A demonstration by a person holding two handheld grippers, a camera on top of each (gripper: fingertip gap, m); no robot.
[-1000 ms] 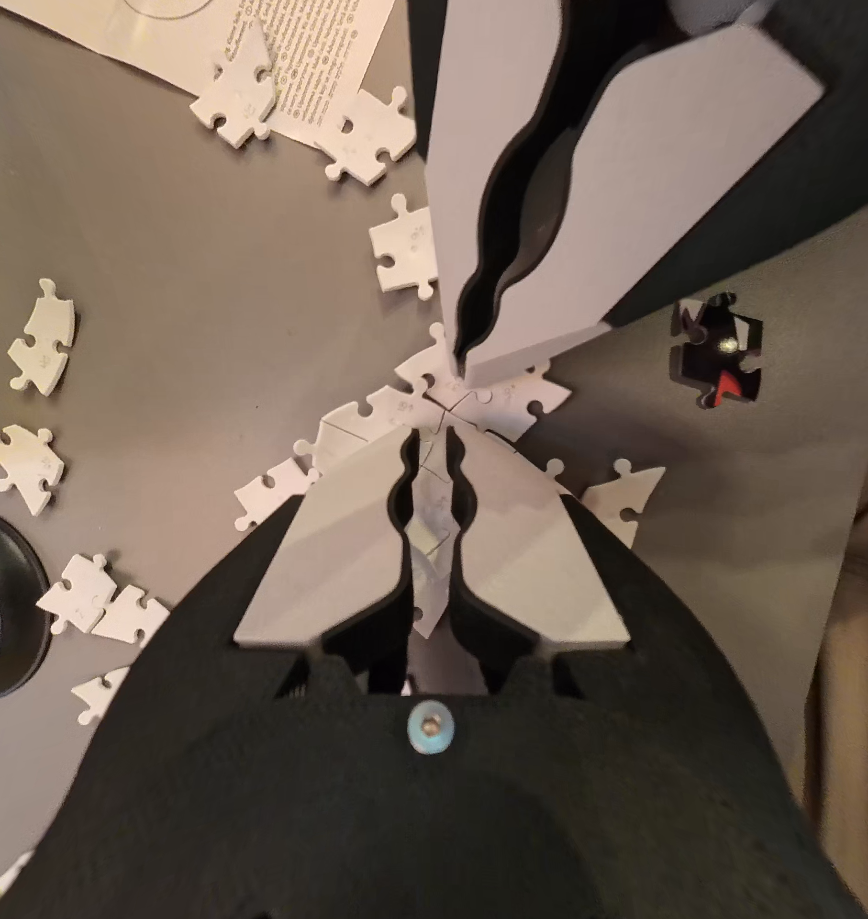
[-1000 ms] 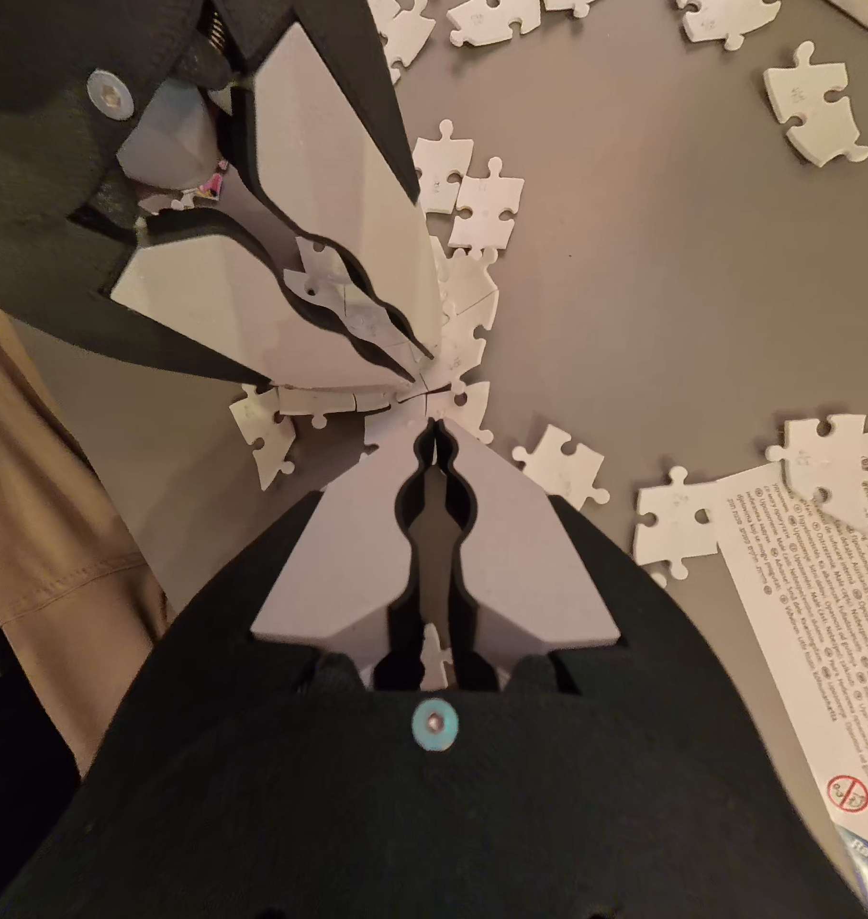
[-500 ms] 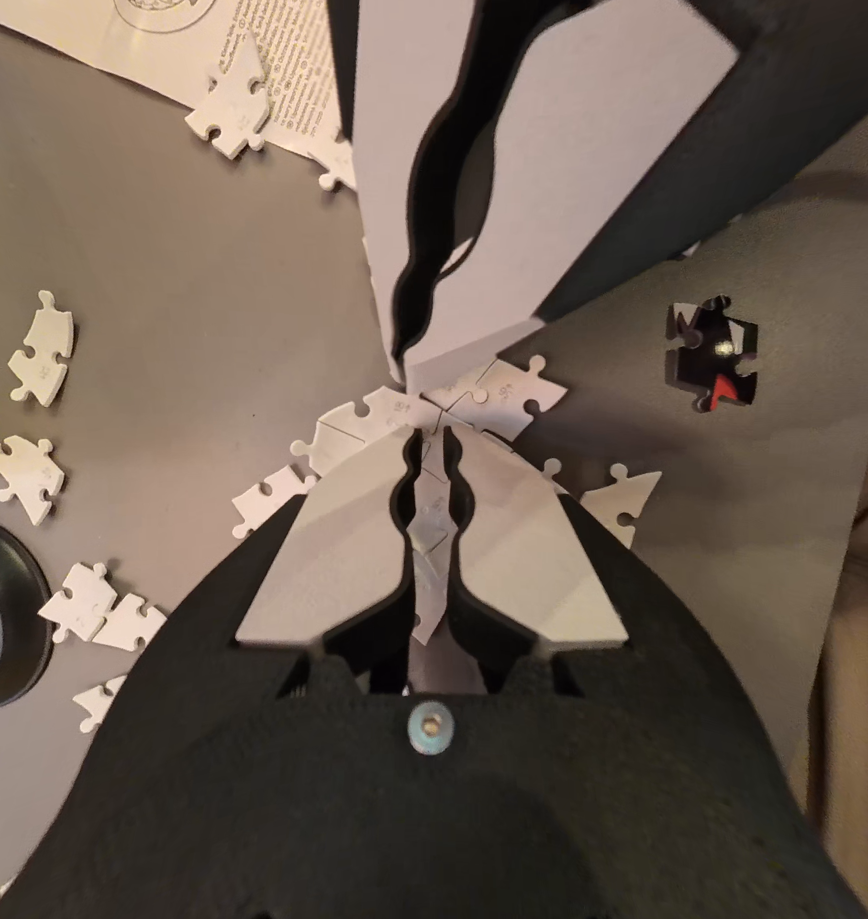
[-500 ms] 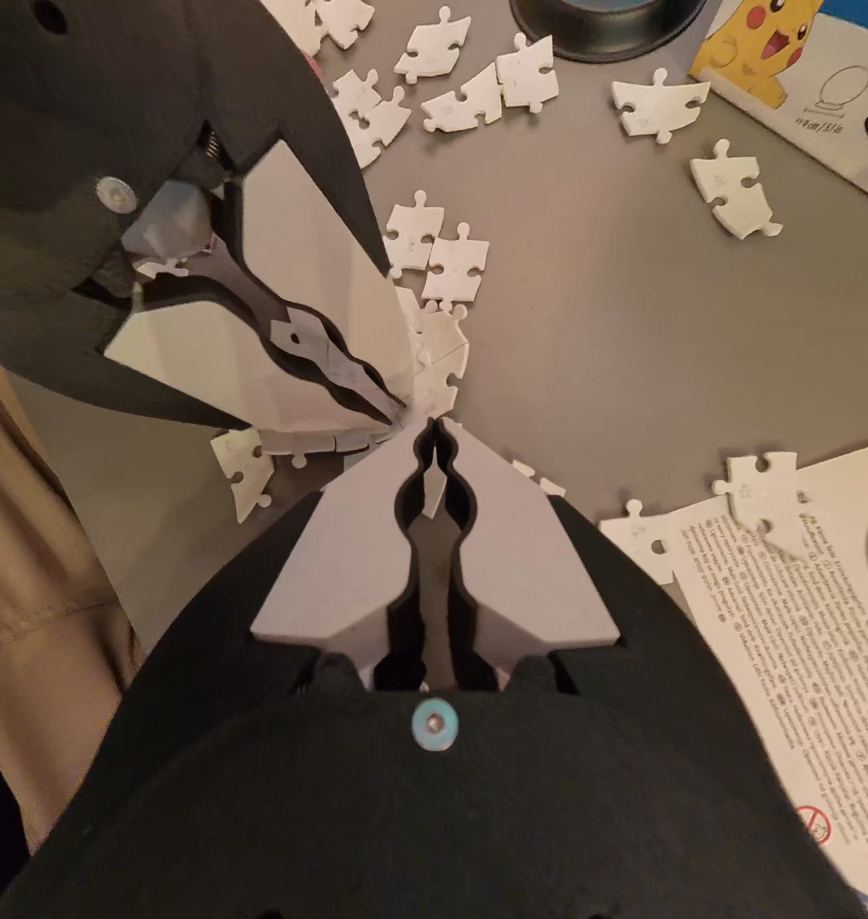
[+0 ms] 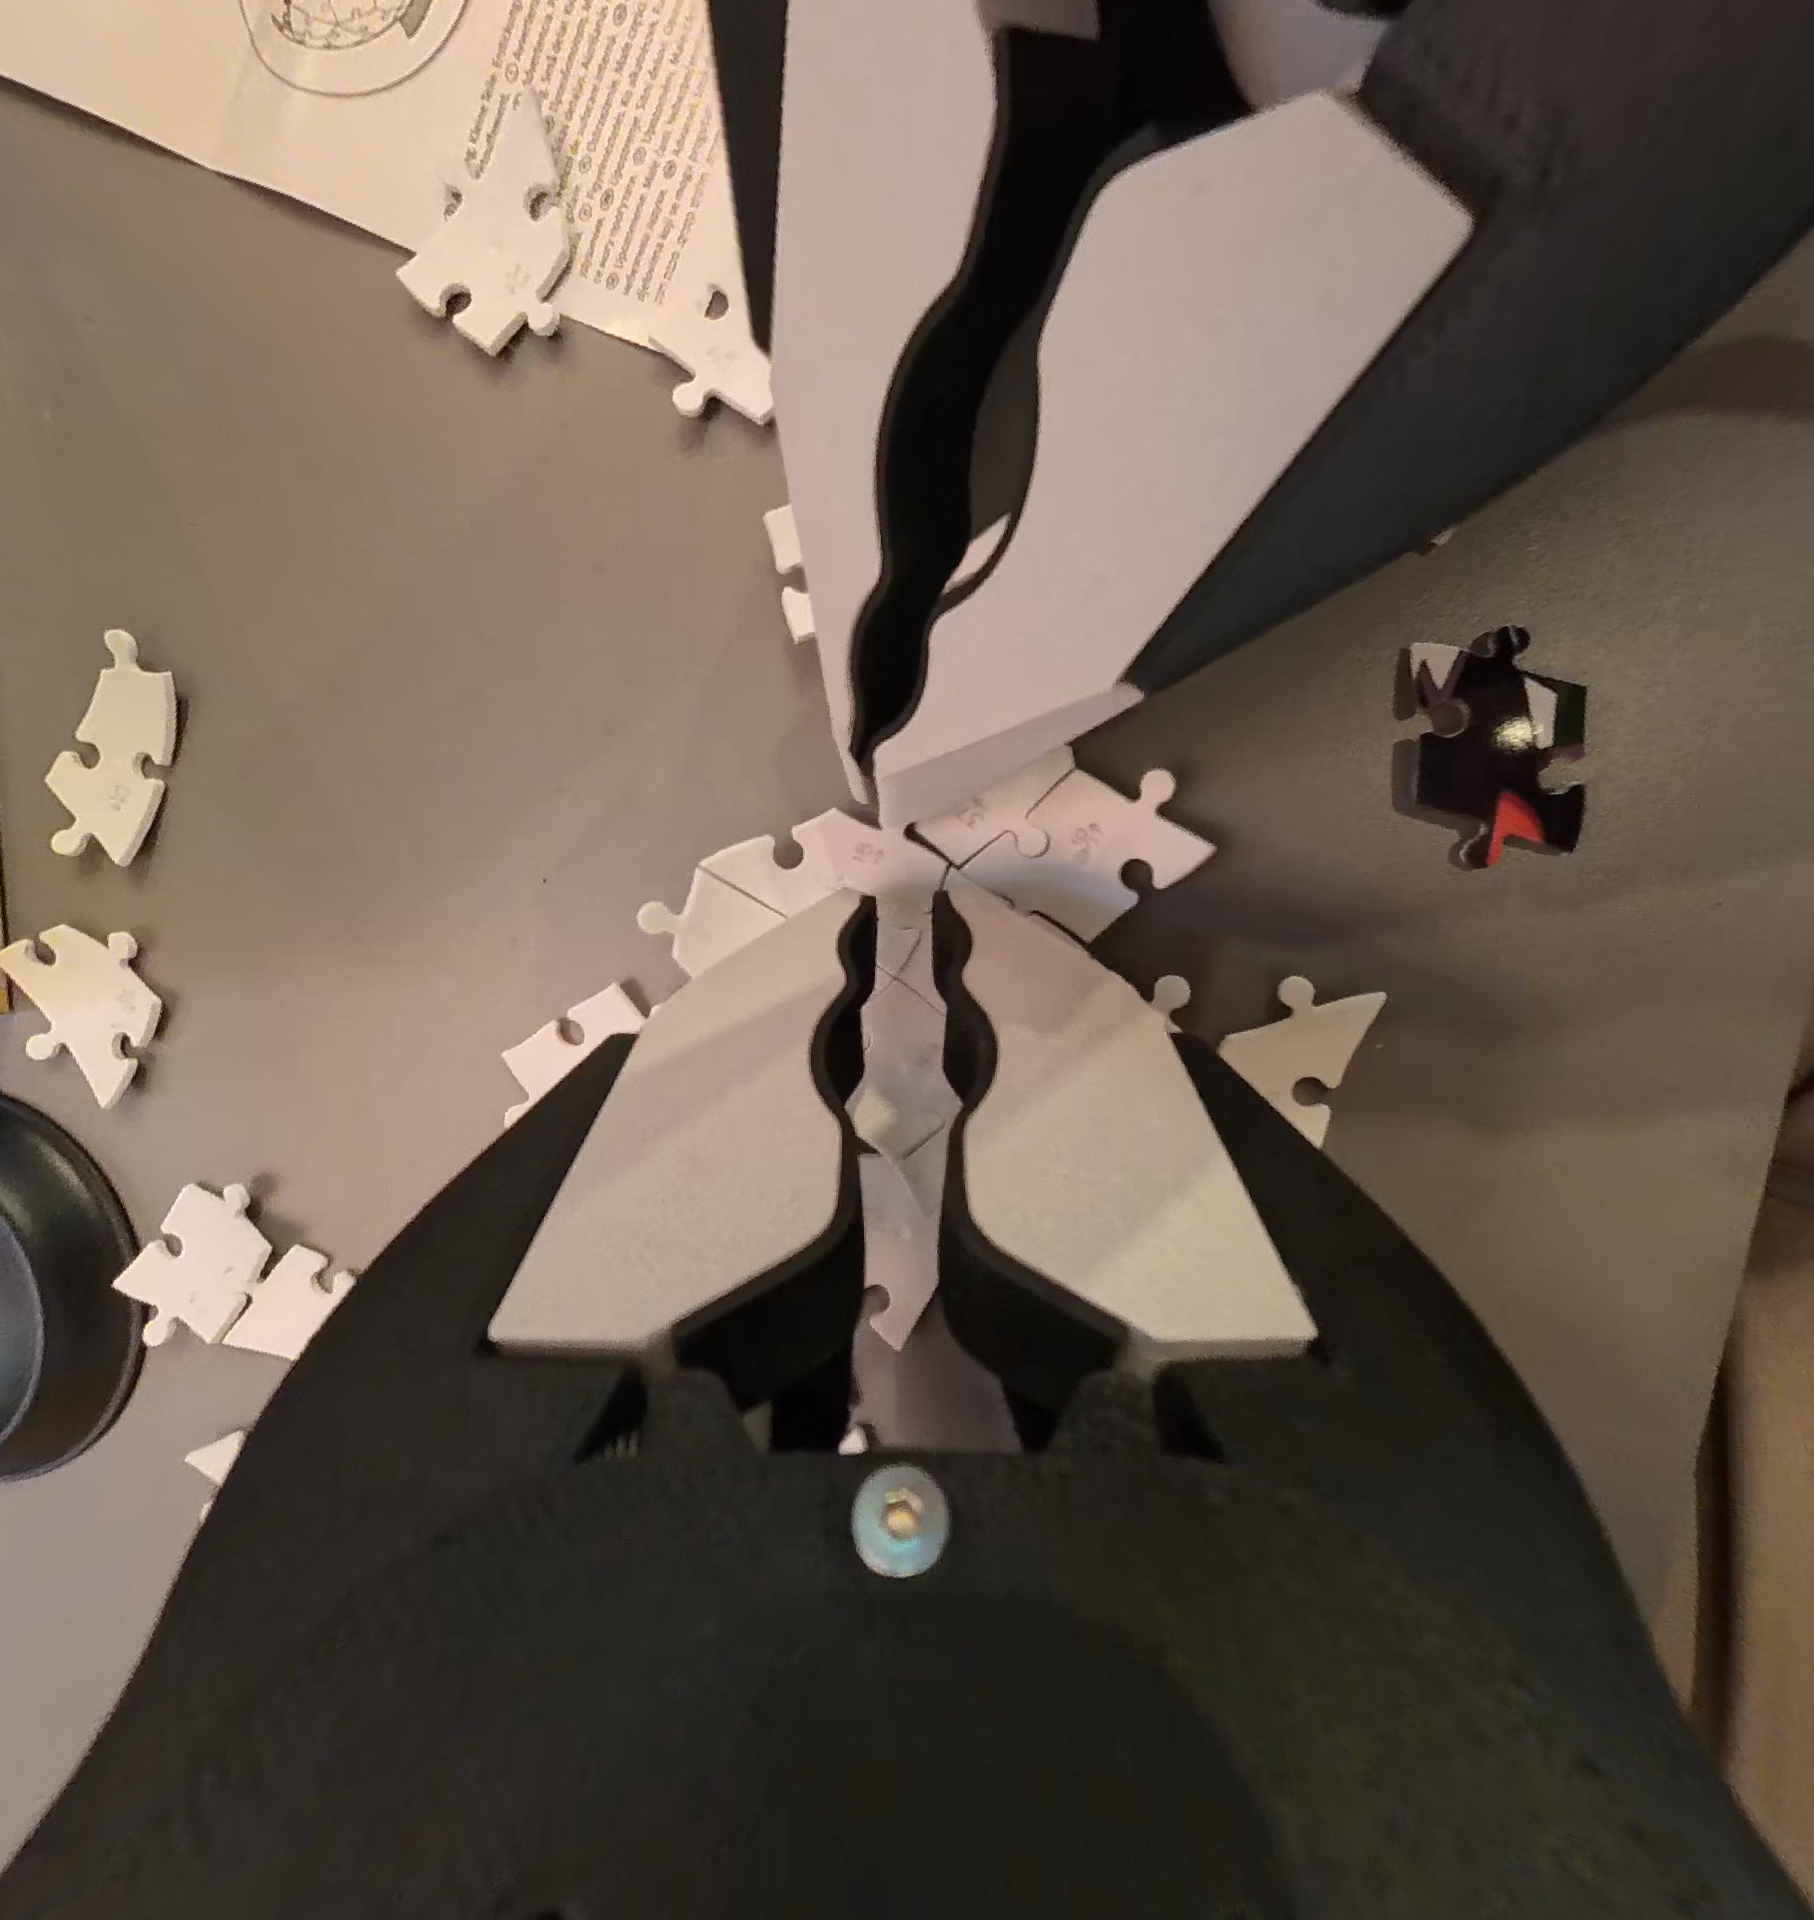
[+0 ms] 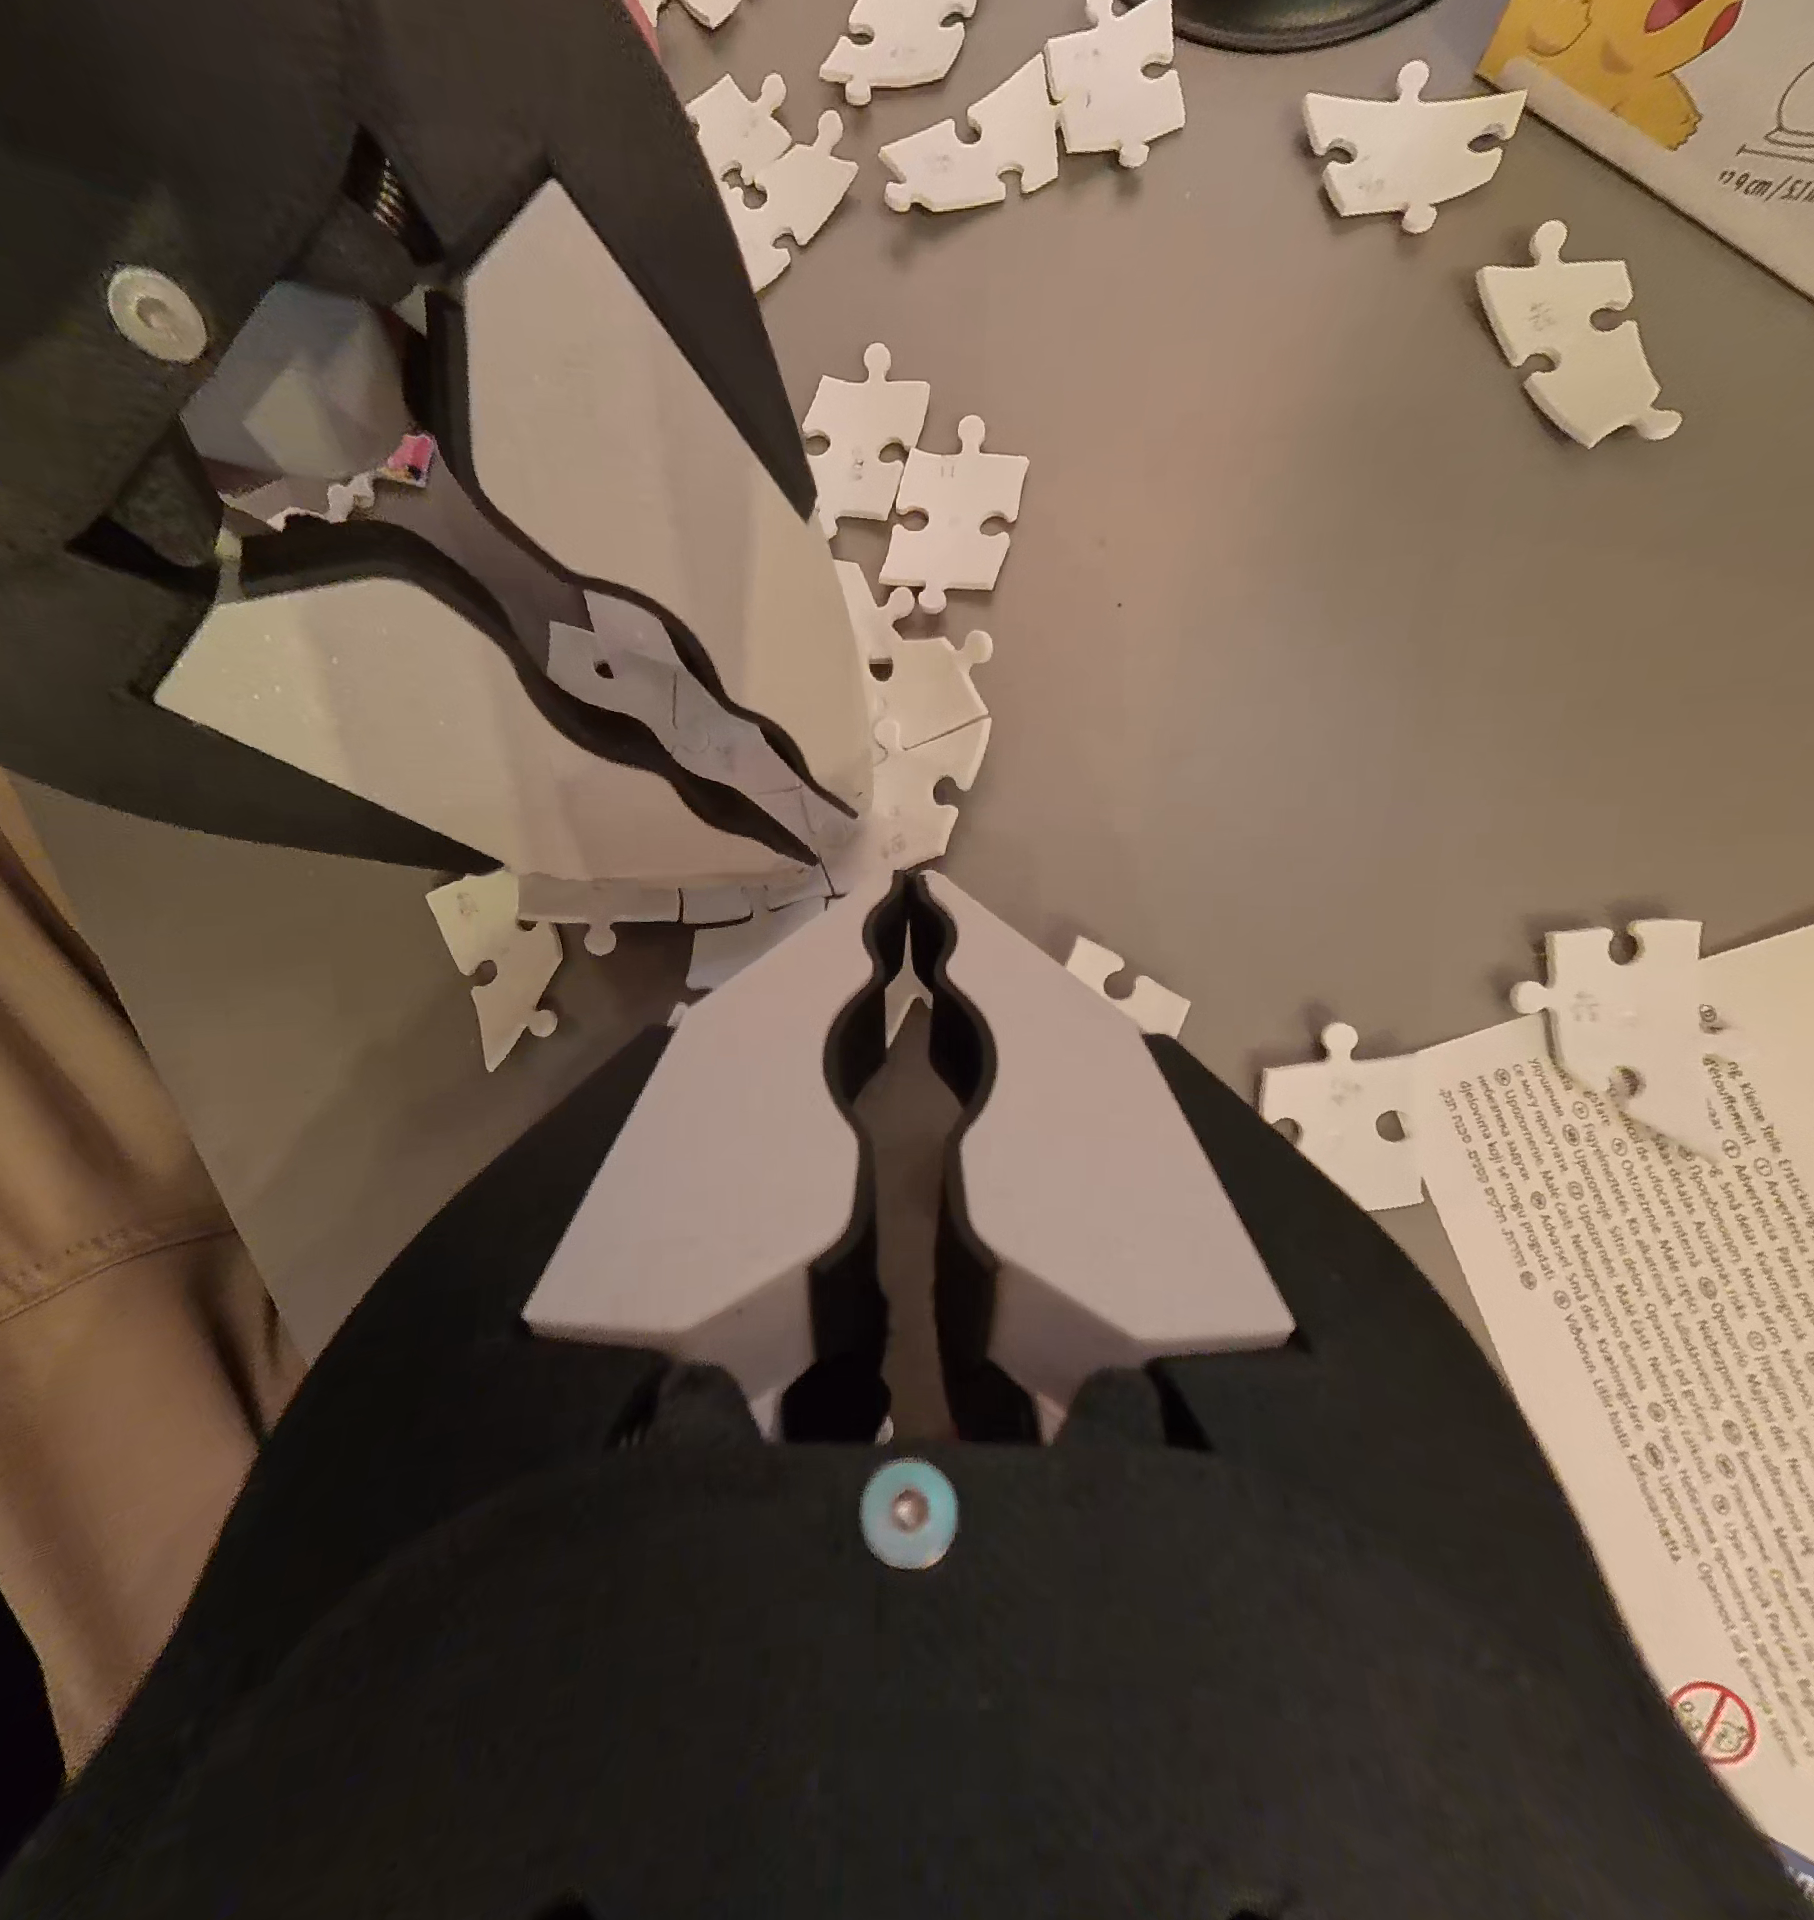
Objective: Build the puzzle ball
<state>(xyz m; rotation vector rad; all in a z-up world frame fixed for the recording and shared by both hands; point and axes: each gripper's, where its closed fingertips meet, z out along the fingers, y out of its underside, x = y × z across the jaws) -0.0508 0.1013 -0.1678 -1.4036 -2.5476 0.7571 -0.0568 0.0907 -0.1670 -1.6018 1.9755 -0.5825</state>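
A fan of joined white puzzle pieces lies face down on the grey table; it also shows in the right wrist view. My left gripper is closed on a narrow strip of joined pieces that fills the gap between its jaws, with its tips at the fan's centre. In the right wrist view it comes in from the upper left. My right gripper is shut, with its tips touching the fan's centre from the opposite side. It comes down from the top in the left wrist view.
Several loose white pieces lie around. One black and red piece lies face up to the right. A printed sheet, a box with a yellow picture and a black round dish ring the work area. Beige clothing borders the table.
The right gripper's tip has shifted a little to the left over the fan's centre and tilted, so more of the far table shows. The left gripper has stayed put with its strip.
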